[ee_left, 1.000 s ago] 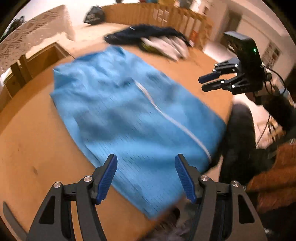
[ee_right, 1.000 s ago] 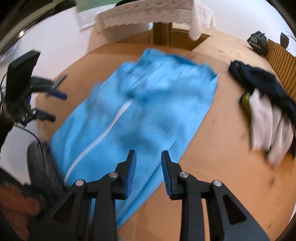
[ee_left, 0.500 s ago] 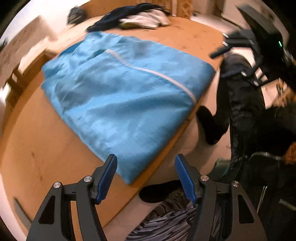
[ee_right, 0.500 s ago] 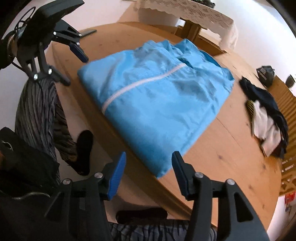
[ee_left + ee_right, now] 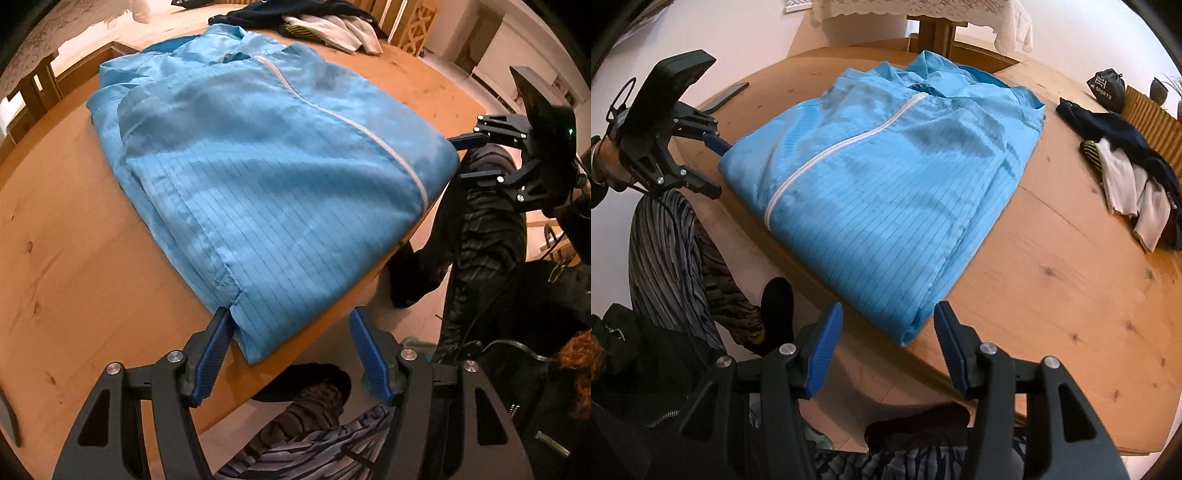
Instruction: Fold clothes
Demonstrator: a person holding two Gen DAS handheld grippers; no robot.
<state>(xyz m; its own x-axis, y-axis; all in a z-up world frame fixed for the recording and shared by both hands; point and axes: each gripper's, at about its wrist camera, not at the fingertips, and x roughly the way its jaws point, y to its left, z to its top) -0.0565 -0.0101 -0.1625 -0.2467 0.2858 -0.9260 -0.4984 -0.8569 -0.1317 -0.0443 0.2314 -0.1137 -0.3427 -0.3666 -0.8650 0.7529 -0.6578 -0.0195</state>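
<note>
1. A blue garment [image 5: 266,177] with a white zip lies folded on the round wooden bench [image 5: 74,266], its hem end reaching the bench's near edge and its collar end pointing toward the far side.

2. The left tool [image 5: 291,350] hovers at one hem corner with its blue pads spread wide, released and gripping nothing; the left pad sits just beside the cloth's corner seam, though contact cannot be confirmed from this angle.

3. The right tool [image 5: 886,343] hangs at the opposite hem corner, likewise spread apart and empty, the garment's corner lying between its pads in that view.

4. Seen from the left wrist camera, the right tool appears past the garment's zip-side edge at the bench rim; whether it touches the cloth there is unclear.

5. A heap of dark and white clothes [image 5: 1130,162] rests well apart from the blue garment on the far part of the bench, with a small black bag [image 5: 1106,88] beyond it.

6. The person's legs in striped trousers [image 5: 668,251] stand beside the bench edge.
</note>
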